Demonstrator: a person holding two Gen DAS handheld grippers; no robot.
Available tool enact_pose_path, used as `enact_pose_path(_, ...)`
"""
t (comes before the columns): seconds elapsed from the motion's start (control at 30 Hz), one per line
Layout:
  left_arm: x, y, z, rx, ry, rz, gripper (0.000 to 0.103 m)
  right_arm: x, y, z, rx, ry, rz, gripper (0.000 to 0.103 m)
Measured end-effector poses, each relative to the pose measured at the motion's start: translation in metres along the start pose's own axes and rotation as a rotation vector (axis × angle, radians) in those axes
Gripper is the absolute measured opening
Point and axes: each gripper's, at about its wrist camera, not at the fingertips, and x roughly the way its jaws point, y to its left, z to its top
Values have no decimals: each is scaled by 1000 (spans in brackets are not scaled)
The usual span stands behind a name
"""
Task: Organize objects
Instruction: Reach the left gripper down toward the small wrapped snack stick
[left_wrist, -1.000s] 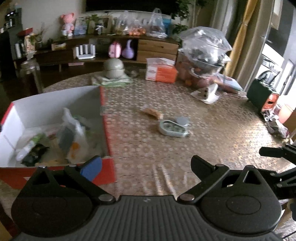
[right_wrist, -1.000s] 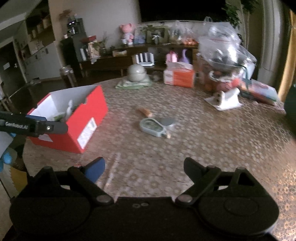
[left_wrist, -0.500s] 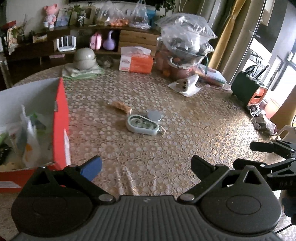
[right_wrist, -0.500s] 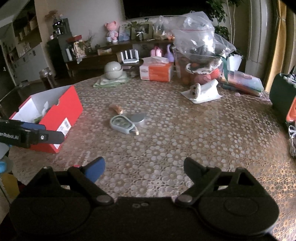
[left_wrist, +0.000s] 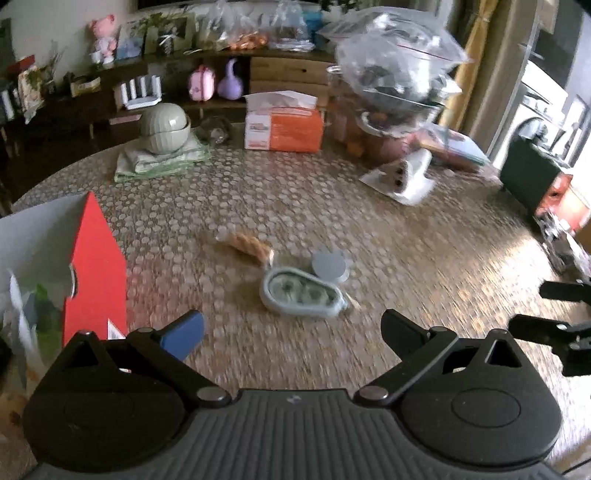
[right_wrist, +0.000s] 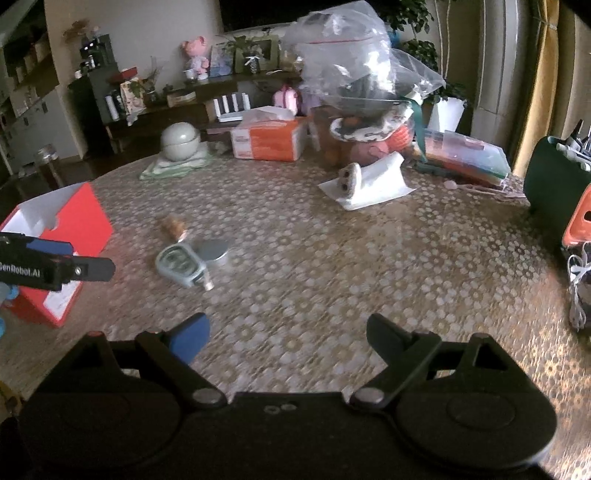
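We hold both grippers, left (left_wrist: 291, 328) and right (right_wrist: 286, 332), with fingers spread and empty, over the surface (left_wrist: 406, 236), presumably to take the grey case (left_wrist: 301, 291) for the red box (left_wrist: 96, 258).

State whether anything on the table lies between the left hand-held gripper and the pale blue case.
Nothing visible does. Only bare patterned tablecloth separates the open left hand-held gripper from the pale blue case.

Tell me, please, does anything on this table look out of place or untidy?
Yes: a grey-blue case, a round grey lid and a small brown roll lie loose mid-table, outside the red box beside them.
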Motion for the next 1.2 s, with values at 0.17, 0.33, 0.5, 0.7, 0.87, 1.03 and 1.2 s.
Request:
enact_pose_path(0.17, 34, 10, 23, -32, 33, 75, 103, 24, -17, 24, 11, -10, -29, 92)
enact_pose_path(0.33, 65, 26, 41, -81, 77, 117, 103, 54, -29, 49, 10, -27, -64, 92)
enact_pose_path(0.5, 94, 45, 53, -156, 119, 144, 103, 84, -39, 78, 22, -52, -119, 92)
enact_pose_path(0.7, 120, 60, 65, -216, 156, 153, 102, 117, -54, 107, 72, -49, -142, 92)
enact_pose_path(0.87, 134, 63, 72, -258, 171, 141, 102, 141, -68, 126, 129, -35, -146, 92)
enact_pose_path(1.03, 145, 52, 74, -226, 180, 138, 103, 165, -70, 140, 123, -20, -173, 90)
enact_pose_path(1.2, 155, 52, 76, -231, 192, 139, 102, 186, -64, 147, 108, -11, -195, 90)
